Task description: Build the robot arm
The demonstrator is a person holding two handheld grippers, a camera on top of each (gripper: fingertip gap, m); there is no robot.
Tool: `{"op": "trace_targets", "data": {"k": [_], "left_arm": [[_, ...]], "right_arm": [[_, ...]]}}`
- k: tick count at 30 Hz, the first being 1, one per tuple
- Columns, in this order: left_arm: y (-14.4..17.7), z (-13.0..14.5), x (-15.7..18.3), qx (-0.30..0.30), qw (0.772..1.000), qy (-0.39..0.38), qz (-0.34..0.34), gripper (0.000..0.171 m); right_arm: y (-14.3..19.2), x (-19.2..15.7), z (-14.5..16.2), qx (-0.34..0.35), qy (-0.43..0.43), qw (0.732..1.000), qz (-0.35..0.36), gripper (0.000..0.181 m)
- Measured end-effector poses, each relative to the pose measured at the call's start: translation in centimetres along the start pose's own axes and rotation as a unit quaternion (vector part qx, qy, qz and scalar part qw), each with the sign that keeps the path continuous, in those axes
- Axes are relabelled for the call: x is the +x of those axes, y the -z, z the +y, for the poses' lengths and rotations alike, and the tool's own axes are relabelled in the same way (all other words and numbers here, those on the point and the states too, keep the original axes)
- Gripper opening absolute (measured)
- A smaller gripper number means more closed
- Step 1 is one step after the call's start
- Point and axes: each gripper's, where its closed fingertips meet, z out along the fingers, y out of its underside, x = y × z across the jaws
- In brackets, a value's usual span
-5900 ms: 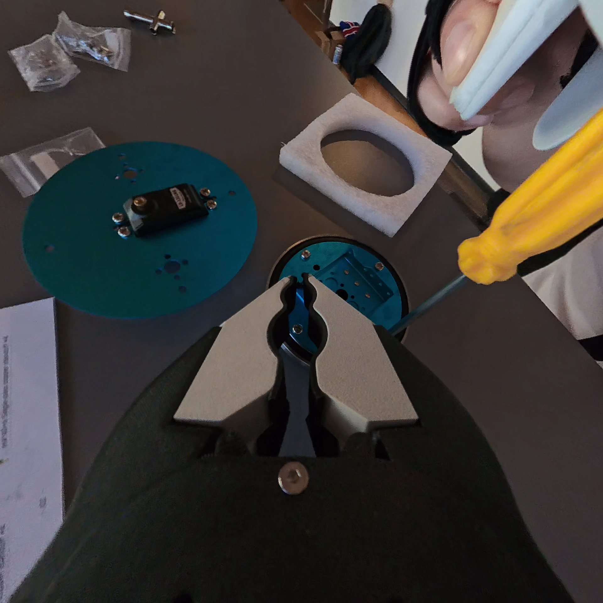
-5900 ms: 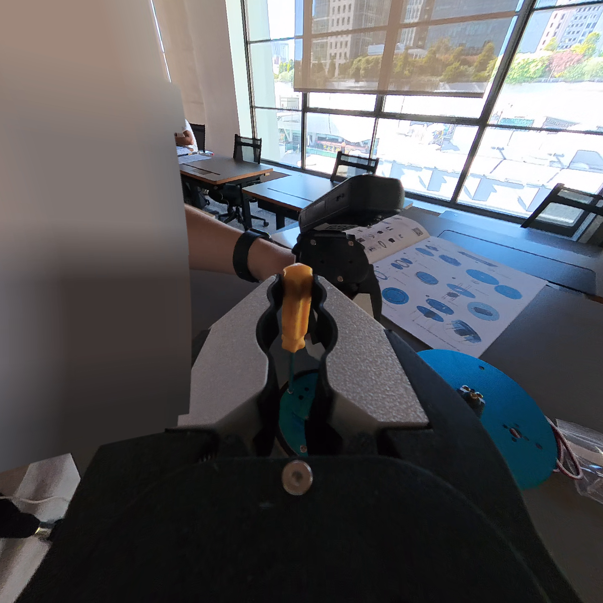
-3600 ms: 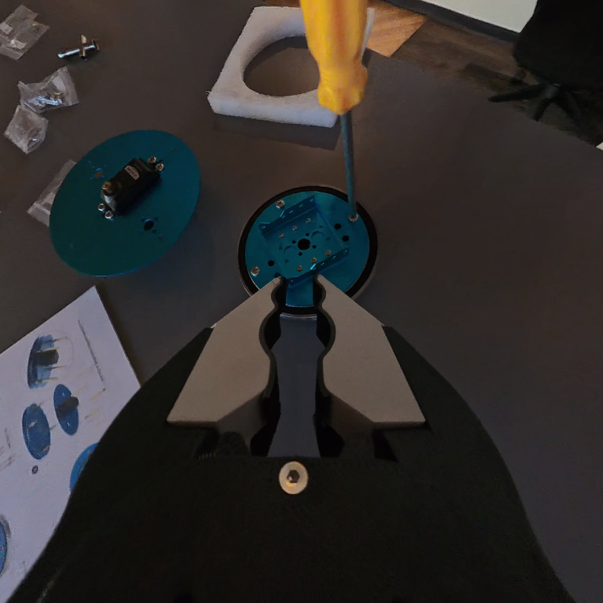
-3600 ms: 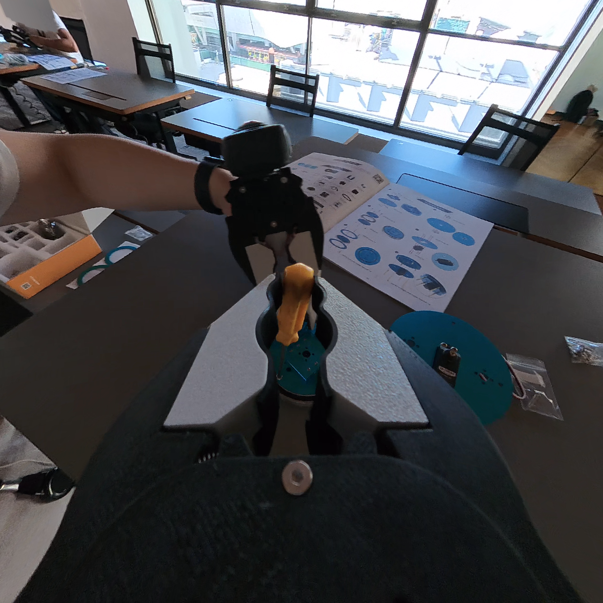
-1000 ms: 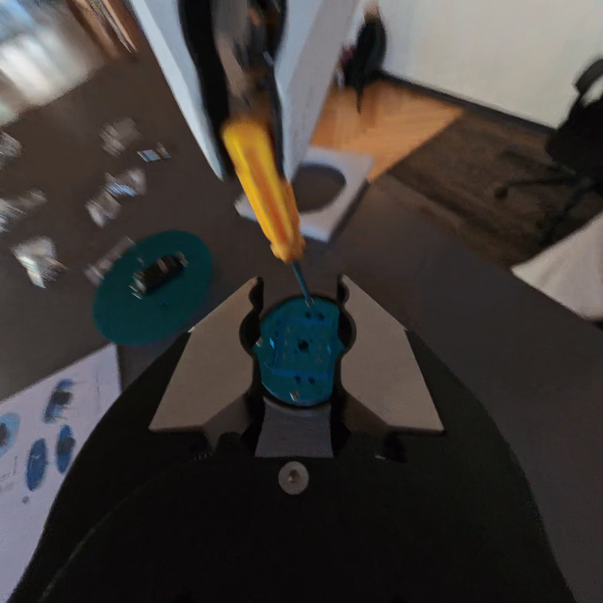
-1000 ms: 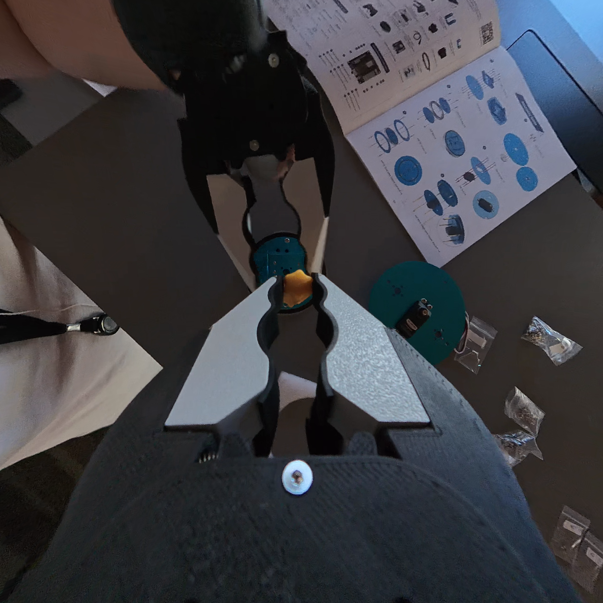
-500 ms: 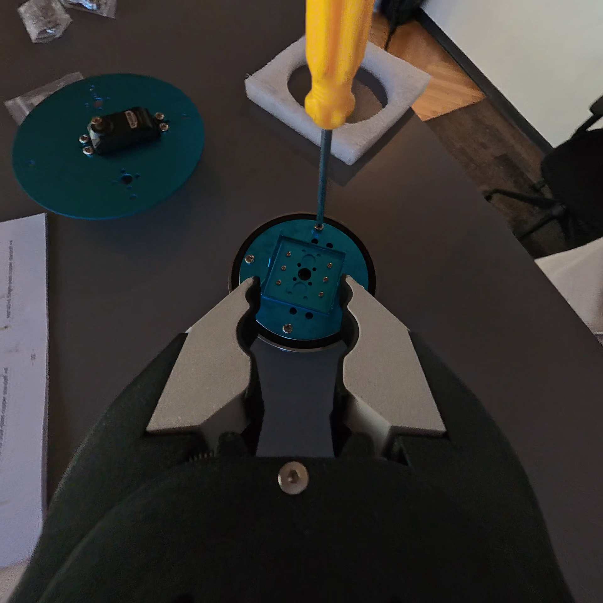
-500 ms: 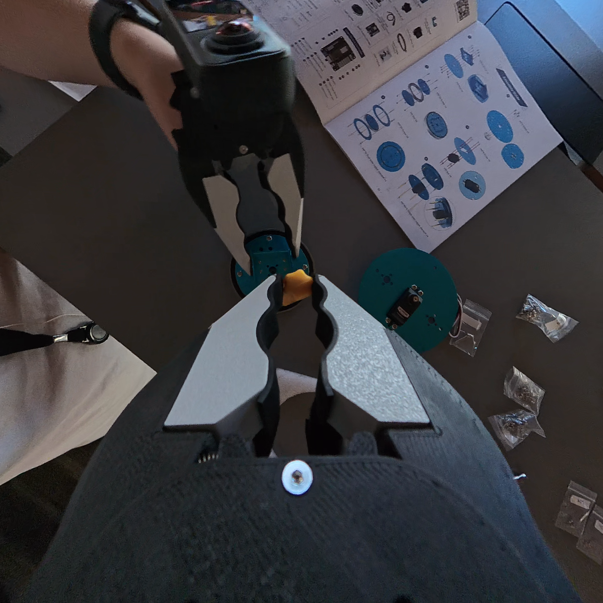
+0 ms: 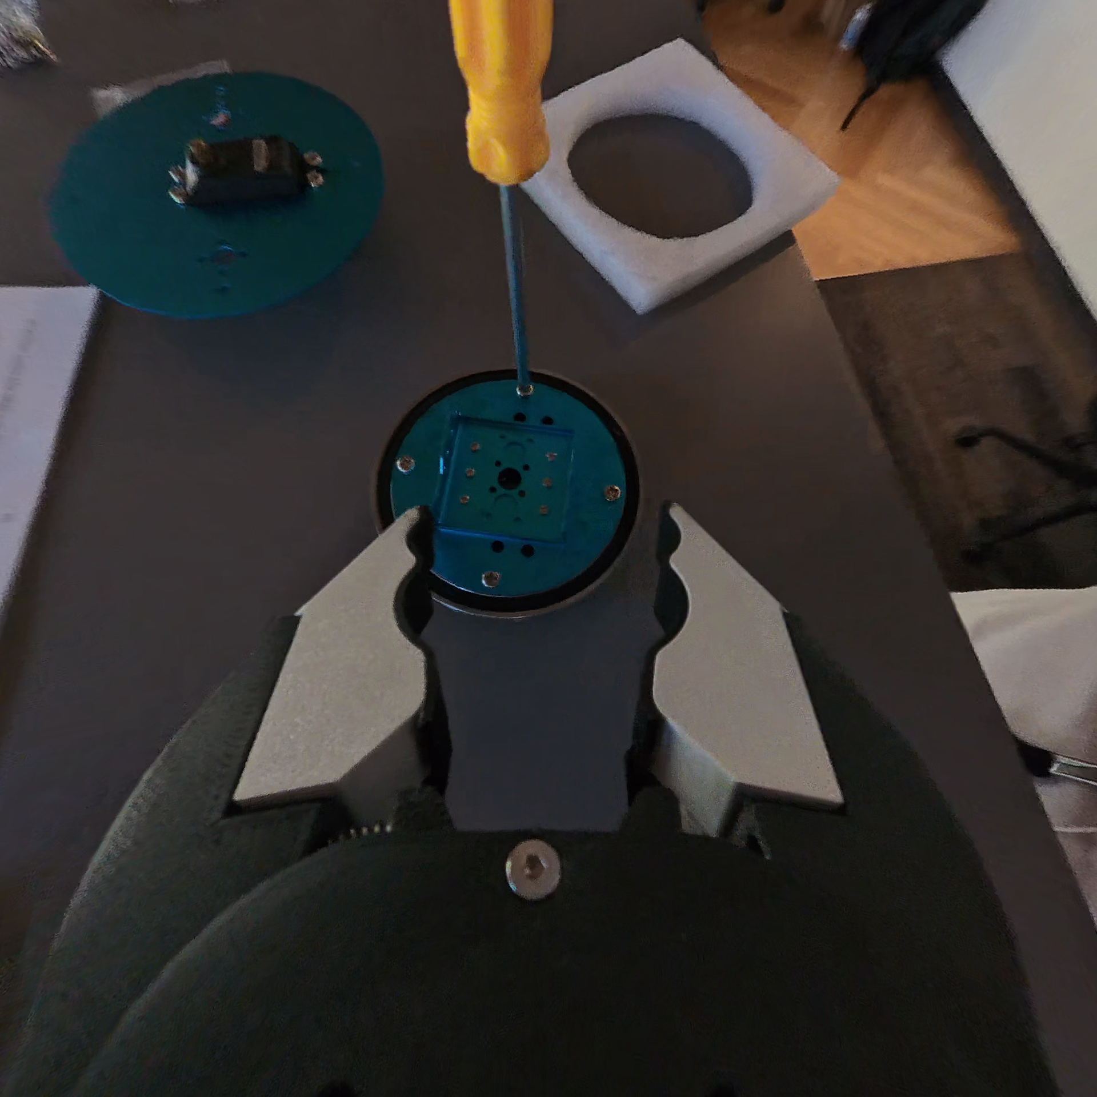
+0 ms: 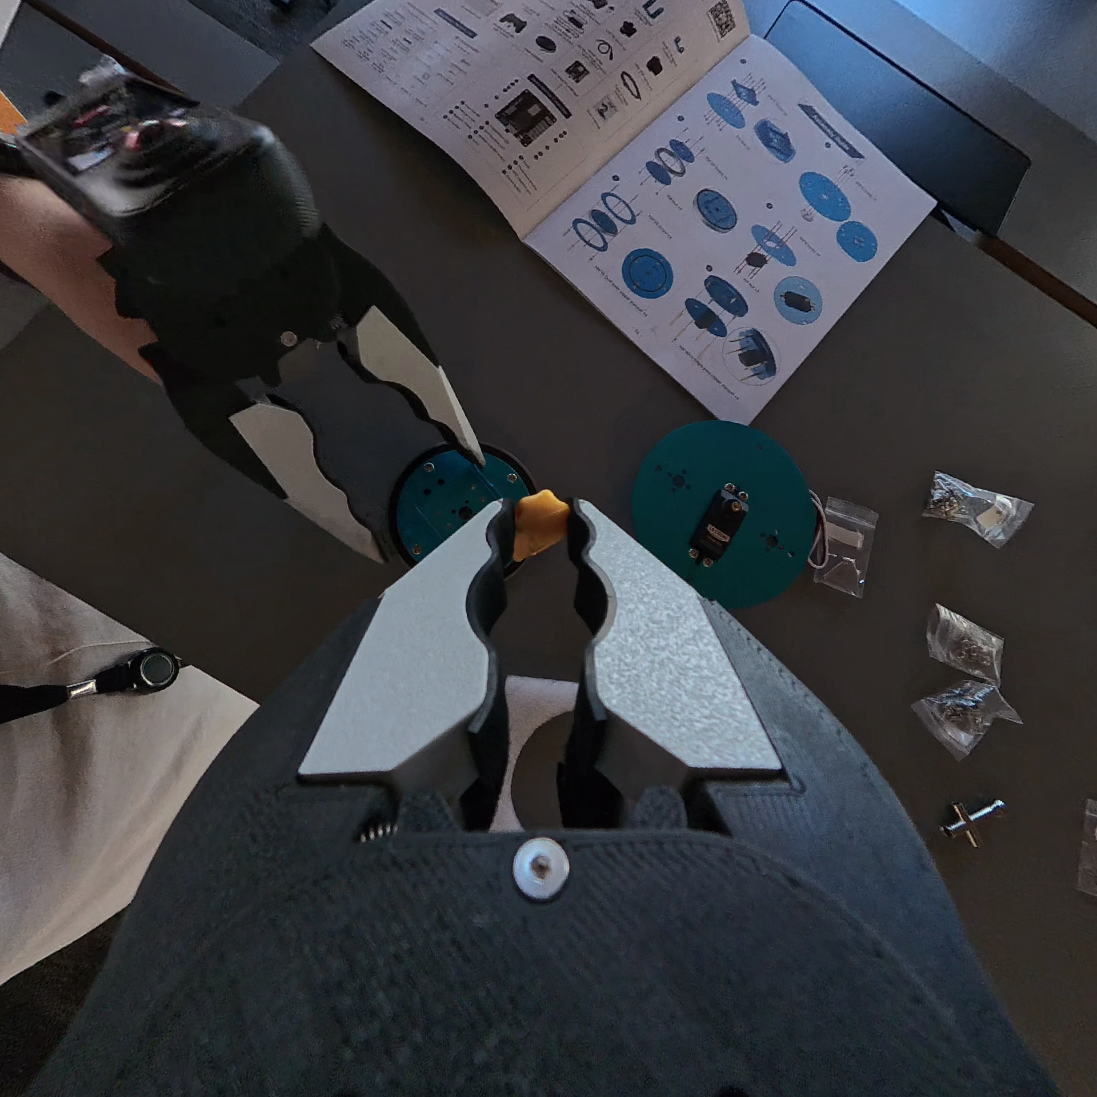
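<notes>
A small round blue plate (image 9: pixel 585 522) with a square blue bracket (image 9: pixel 475 457) sits in a black ring on the dark table. My left gripper (image 9: pixel 545 513) is open, its jaws astride the near half of the plate and the left fingertip at its rim. My right gripper (image 10: pixel 539 509) is shut on the yellow handle of a screwdriver (image 10: pixel 534 525). The screwdriver (image 9: pixel 504 89) stands nearly upright in the left wrist view, its tip on a screw (image 9: pixel 523 389) at the plate's far edge. The right wrist view shows the left gripper (image 10: pixel 424 504) over the plate (image 10: pixel 436 495).
A large teal disc (image 9: pixel 142 249) carrying a black servo (image 10: pixel 721 516) lies beside the plate. White foam with a round hole (image 9: pixel 789 196) lies near the table's edge. An open booklet (image 10: pixel 682 178), several screw bags (image 10: pixel 973 510) and a cross wrench (image 10: pixel 973 822) lie around. The gap from one gripper's tips to the other's is roughly 12 cm. The right tips stand about 35 cm off the cross wrench (image 10: pixel 973 822).
My left gripper's jaws have opened wider around the blue plate and shifted slightly. The screwdriver tip stays on the far-edge screw, still held by the right gripper.
</notes>
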Motion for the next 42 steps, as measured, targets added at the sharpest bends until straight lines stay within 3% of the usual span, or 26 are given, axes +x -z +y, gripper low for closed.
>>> {"op": "trace_targets", "data": {"k": [5,8,13,15,17,19,21,23,28,30,37,41,42], "left_arm": [[-0.1,-0.2,-0.2,0.024,1.000,0.009,-0.015,0.068],[0.1,0.1,0.6,0.011,0.999,0.013,-0.033,0.063],[-0.1,0.1,1.8,0.000,0.999,0.010,-0.049,0.068],[-0.1,0.3,1.7,-0.014,0.998,-0.026,-0.047,0.059],[0.3,0.1,1.2,-0.017,0.996,-0.085,-0.023,0.048],[1.0,-0.8,0.7,0.019,0.985,-0.171,0.020,0.044],[1.9,-1.4,0.1,0.046,0.974,-0.207,0.082,0.043],[2.5,-1.9,0.0,0.057,0.964,-0.209,0.156,0.050],[1.7,-1.5,0.1,0.029,0.922,-0.275,0.271,0.073],[0.5,-1.4,-0.3,0.011,0.918,-0.279,0.282,0.075],[-1.2,-1.0,0.7,0.014,0.898,-0.280,0.339,0.049],[-1.3,-1.2,0.7,0.018,0.910,-0.254,0.328,0.047],[-2.2,-1.9,-0.5,0.022,0.931,-0.236,0.276,0.010]], "right_arm": [[-0.1,0.1,-0.1,0.008,-0.003,1.000,-0.002,0.017],[-0.2,0.0,-0.2,0.009,0.003,1.000,0.003,0.017],[-0.2,-0.1,-0.3,0.011,0.006,1.000,0.005,0.017],[-0.1,-0.2,-0.2,0.012,0.007,1.000,0.003,0.017],[0.0,-0.2,-0.1,0.012,0.009,1.000,0.002,0.017],[0.1,-0.3,0.0,0.011,0.014,1.000,-0.004,0.017],[0.1,-0.3,0.0,0.013,0.016,1.000,-0.009,0.017],[0.1,-0.3,0.0,0.014,0.016,1.000,-0.012,0.017],[0.1,-0.5,-0.1,0.017,0.021,0.999,-0.026,0.017],[0.1,-0.5,-0.1,0.019,0.022,0.999,-0.030,0.017],[0.1,-0.2,0.0,0.028,0.015,0.999,-0.035,0.017],[0.3,0.1,0.2,0.035,0.011,0.999,-0.034,0.017],[0.3,0.1,0.3,0.038,0.009,0.999,-0.038,0.017]]}}
